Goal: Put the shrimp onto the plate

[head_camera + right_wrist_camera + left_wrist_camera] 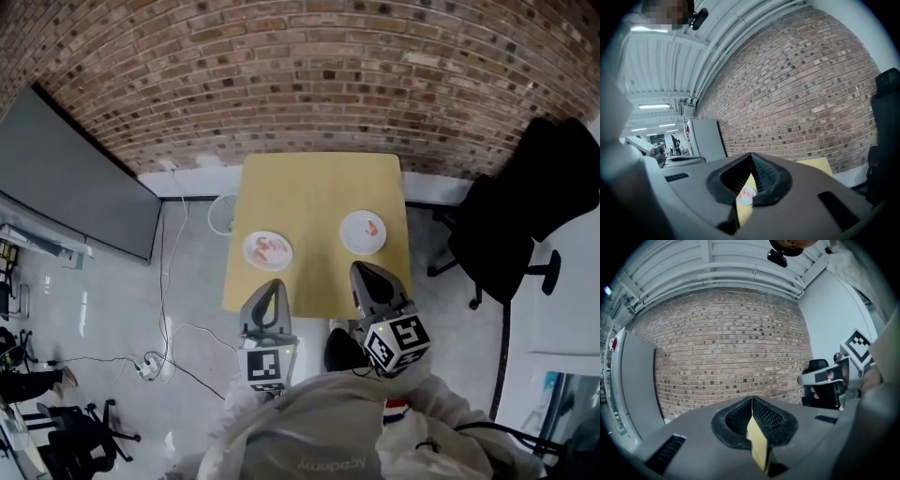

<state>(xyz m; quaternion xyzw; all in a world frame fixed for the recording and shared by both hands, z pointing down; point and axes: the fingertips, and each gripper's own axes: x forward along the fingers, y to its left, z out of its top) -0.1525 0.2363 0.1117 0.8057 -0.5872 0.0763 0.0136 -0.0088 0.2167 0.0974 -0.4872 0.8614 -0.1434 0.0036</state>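
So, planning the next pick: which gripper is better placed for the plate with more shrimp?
Probably left: the left gripper sits just short of the fuller plate; the right gripper faces the other plate.

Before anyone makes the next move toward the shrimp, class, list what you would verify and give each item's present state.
1. Left gripper jaws open for a pick: not ok, shut and empty.
2. Right gripper jaws open: not ok, shut and empty.
3. Shrimp pile in view on the plate ahead of the left gripper: ok.
4. Free room on the other plate: ok, it holds only a single shrimp.
5. Height of the grippers above the yellow table: cannot tell.
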